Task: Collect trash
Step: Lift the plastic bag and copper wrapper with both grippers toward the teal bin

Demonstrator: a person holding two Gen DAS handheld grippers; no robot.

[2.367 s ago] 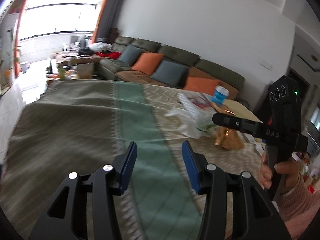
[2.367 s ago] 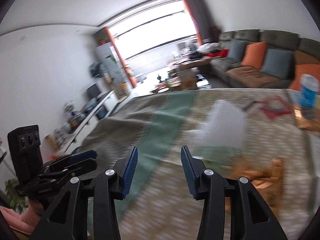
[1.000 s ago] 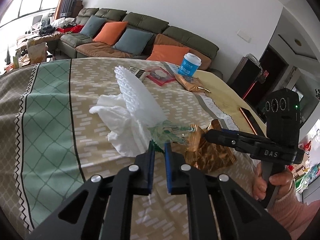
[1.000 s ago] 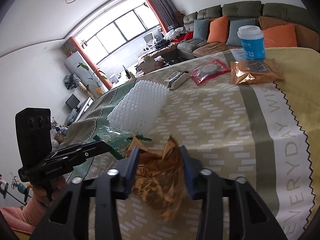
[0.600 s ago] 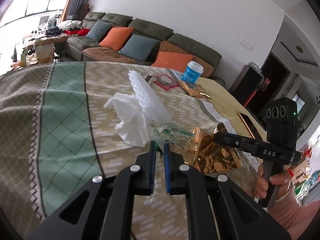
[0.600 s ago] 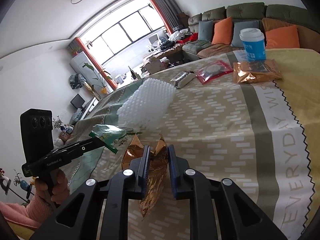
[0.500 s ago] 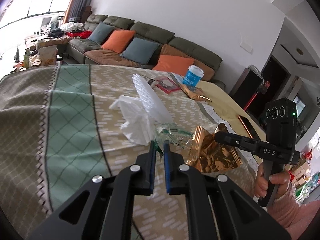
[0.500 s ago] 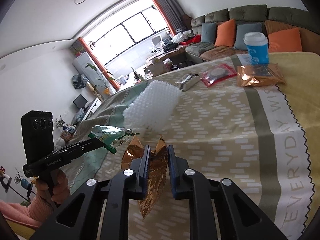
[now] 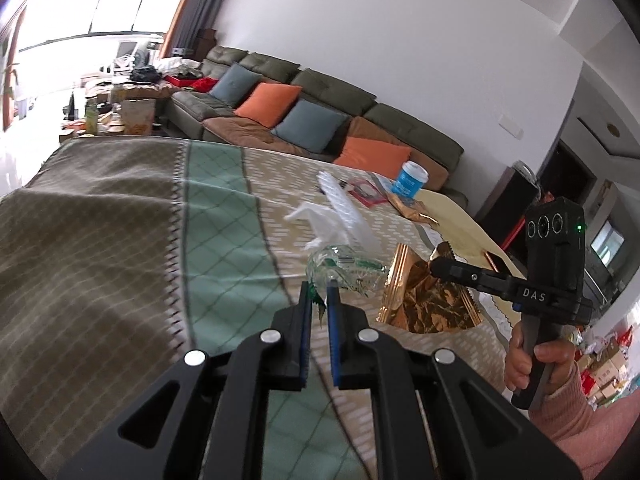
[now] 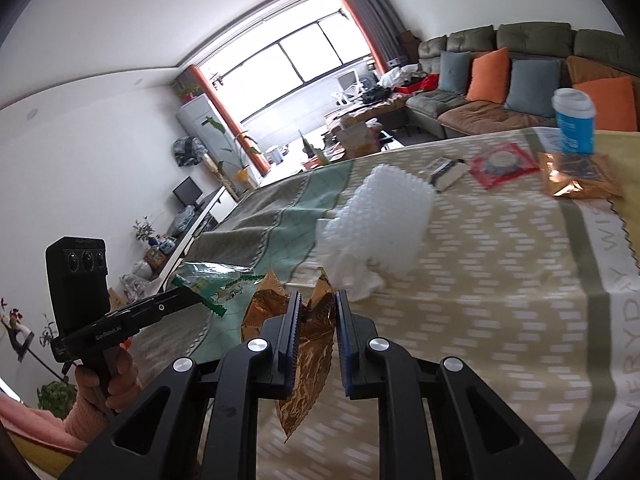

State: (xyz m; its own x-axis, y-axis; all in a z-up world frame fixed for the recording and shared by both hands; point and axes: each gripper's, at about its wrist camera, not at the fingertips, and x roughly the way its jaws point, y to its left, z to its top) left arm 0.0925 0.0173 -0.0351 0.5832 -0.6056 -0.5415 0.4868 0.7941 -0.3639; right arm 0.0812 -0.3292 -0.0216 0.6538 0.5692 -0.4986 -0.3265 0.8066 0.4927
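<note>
My left gripper (image 9: 319, 289) is shut on a clear green-printed plastic wrapper (image 9: 345, 268), held above the table; the wrapper also shows in the right wrist view (image 10: 216, 280). My right gripper (image 10: 317, 304) is shut on a crumpled gold foil bag (image 10: 308, 344), lifted off the cloth; it also shows in the left wrist view (image 9: 428, 304). On the table lie a white bubble-wrap sheet (image 10: 384, 220) with a crumpled white tissue (image 9: 316, 220), a red packet (image 10: 502, 164), a small silver wrapper (image 10: 446, 170), a second gold bag (image 10: 576, 180) and a blue paper cup (image 10: 574, 124).
The table wears a patterned cloth (image 9: 120, 232) with brown, green and beige bands and a yellow end (image 10: 624, 184). A green sofa with orange and blue cushions (image 9: 296, 116) stands behind it. A cluttered low table (image 9: 116, 108) sits near the window.
Both grippers, open and empty 2.4 s ago, have closed on the wrapper and the gold bag. In the last half second both lifted and drew back from the table's trash.
</note>
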